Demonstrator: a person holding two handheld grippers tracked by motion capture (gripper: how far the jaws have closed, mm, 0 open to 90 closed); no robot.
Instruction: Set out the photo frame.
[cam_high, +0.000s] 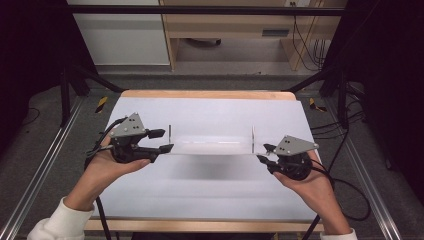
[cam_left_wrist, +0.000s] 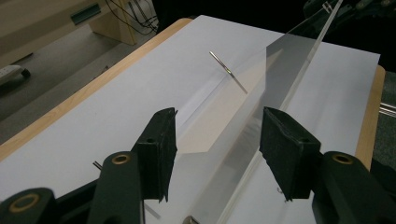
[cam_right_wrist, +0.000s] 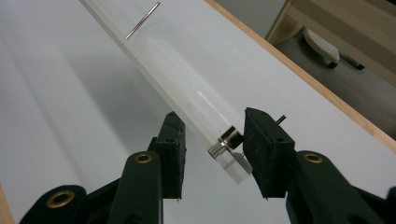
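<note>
You have one hand-held gripper at each end of a long clear plastic bar.

The clear bar (cam_high: 212, 146) sits across the middle of the white desk (cam_high: 210, 195), with a thin metal pin (cam_high: 170, 133) standing up near each end. Your left hand-held gripper (cam_high: 167, 140) is at the bar's left end. Its jaws are wide apart, and the bar's end runs between them without being squeezed. Your right hand-held gripper (cam_high: 265, 153) is at the bar's right end. Its jaws are apart too, one on each side of the bar. A small silver metal stud (cam_right_wrist: 226, 141) sits on that end. The right jaw may be just touching the stud, but it is hard to tell.
</note>
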